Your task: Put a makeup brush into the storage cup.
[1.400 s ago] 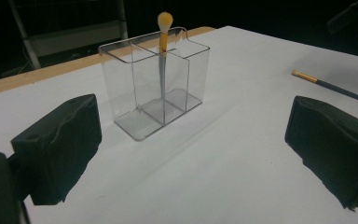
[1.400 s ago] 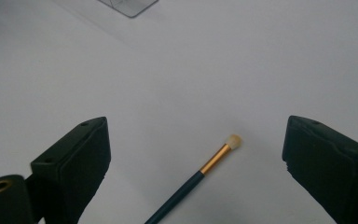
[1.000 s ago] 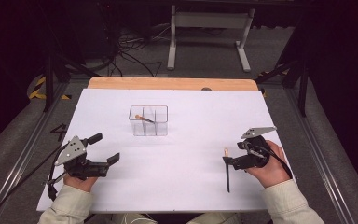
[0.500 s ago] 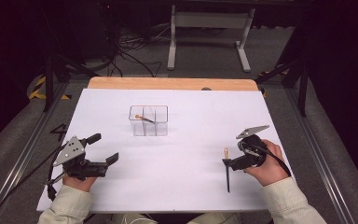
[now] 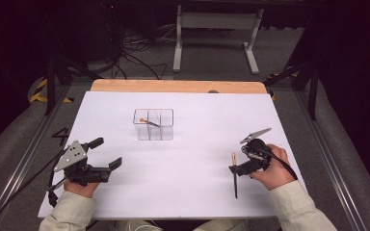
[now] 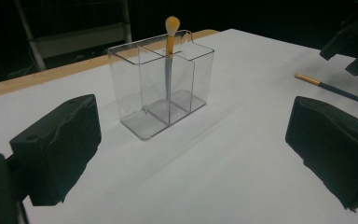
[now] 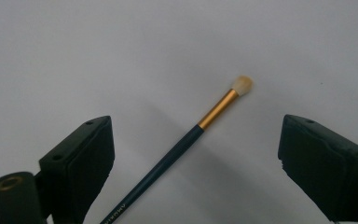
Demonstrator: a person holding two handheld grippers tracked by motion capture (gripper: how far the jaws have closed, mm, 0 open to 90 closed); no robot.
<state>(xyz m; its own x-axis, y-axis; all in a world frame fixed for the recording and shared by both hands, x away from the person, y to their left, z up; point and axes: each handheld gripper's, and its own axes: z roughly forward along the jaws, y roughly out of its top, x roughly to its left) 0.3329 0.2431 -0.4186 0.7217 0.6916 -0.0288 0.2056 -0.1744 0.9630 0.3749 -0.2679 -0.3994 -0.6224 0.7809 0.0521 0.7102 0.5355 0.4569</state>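
A clear three-compartment organizer [image 5: 153,125] [image 6: 161,91] stands mid-table. One orange-tipped brush [image 5: 148,122] [image 6: 169,56] leans in it, bristles up above the rim. A second brush [image 5: 234,175] [image 7: 186,140], with a dark handle and gold ferrule, lies flat on the white table near the front right. My right gripper [image 5: 240,160] [image 7: 196,172] hovers over its bristle end, jaws open on either side and not touching it. My left gripper [image 5: 107,152] [image 6: 191,158] rests at the front left, open and empty, pointing at the organizer.
The white sheet [image 5: 192,192] covers the table, with a wooden edge [image 5: 173,86] at the back. Cables trail from both grippers. In the left gripper view the right gripper [image 6: 354,44] shows far right above the loose brush [image 6: 335,91].
My right gripper has shifted slightly left over the loose brush. The brush, the organizer and my left gripper have stayed put.
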